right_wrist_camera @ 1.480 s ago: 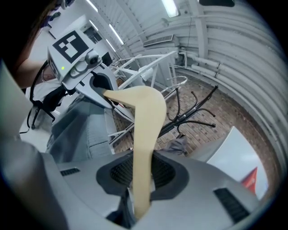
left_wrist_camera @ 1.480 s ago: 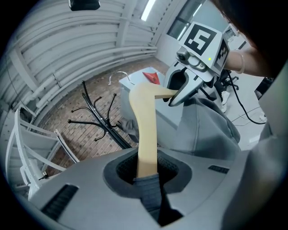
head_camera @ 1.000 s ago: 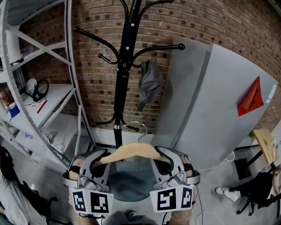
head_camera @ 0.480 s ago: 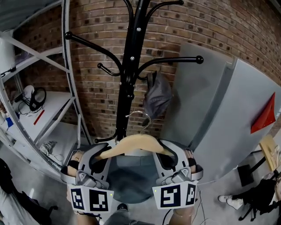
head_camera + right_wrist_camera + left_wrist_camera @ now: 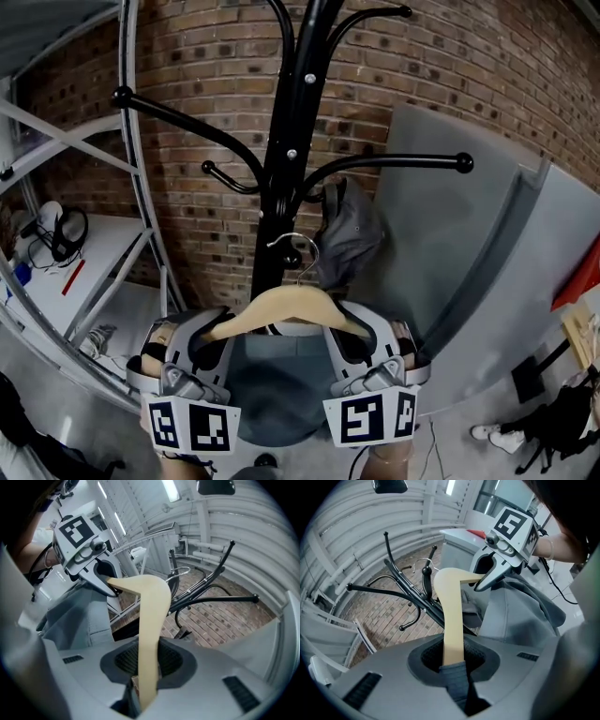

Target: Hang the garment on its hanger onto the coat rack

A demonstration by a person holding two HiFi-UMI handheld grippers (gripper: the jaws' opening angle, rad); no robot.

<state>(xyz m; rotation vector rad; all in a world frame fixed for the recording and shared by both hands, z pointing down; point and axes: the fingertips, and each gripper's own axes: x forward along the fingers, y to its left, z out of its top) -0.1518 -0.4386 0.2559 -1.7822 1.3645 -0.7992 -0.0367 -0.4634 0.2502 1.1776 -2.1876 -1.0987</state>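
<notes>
A workshop storeroom, with bare brick wall and metal shelving

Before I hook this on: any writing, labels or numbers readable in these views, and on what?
None readable. The square markers on the left gripper and right gripper are black-and-white patterns, not letters. The hanger and coat rack show no print.

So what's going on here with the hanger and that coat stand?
A person holds a claw in each hand. The left claw and right claw each grip one end of a wooden hanger carrying a grey garment. It is held up before the black coat rack, the metal hook close to it but apparently not yet over any arm. Another grey cloth item hangs on the rack.
</notes>
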